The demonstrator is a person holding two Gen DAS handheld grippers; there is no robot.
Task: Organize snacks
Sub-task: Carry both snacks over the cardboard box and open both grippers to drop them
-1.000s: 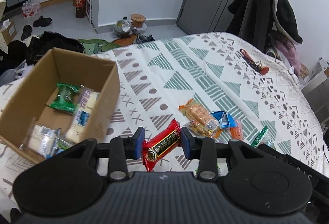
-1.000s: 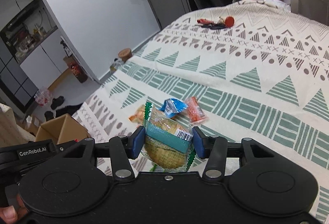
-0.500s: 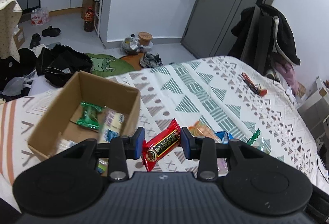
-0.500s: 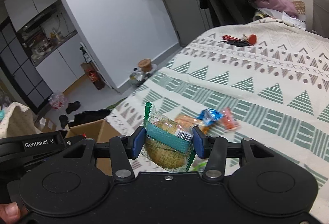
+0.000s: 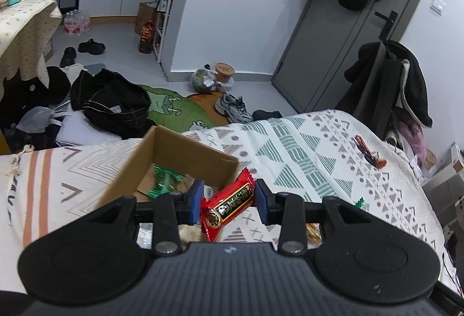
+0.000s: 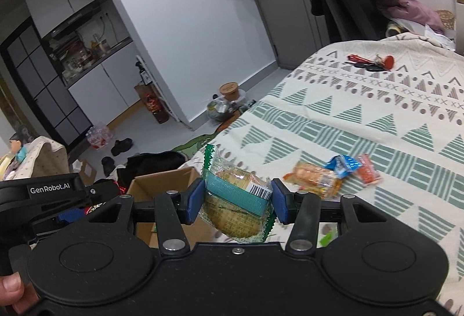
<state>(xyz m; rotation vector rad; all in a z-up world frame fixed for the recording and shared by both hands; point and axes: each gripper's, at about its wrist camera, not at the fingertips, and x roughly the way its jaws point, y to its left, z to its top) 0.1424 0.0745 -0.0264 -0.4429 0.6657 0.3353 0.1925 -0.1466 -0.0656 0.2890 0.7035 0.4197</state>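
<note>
Bed (image 6: pixel 333 124): the patterned cover is my sorting surface; an orange packet (image 6: pixel 314 178) and a blue one (image 6: pixel 340 165) lie loose there.
Cardboard box (image 5: pixel 177 155): open-topped beside them, collecting snacks; a green packet (image 5: pixel 163 178) lies inside.
Right gripper (image 6: pixel 236 201): I pinch a clear-wrapped pastry (image 6: pixel 237 200), carried boxward.
Left gripper (image 5: pixel 227 201): I clamp a red snack bar (image 5: pixel 229 205) over the box rim, ready to drop.

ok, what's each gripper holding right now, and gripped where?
Left gripper pinches a red snack bar across its middle. Right gripper clamps a clear cracker pack by its sides, around the teal band.
</note>
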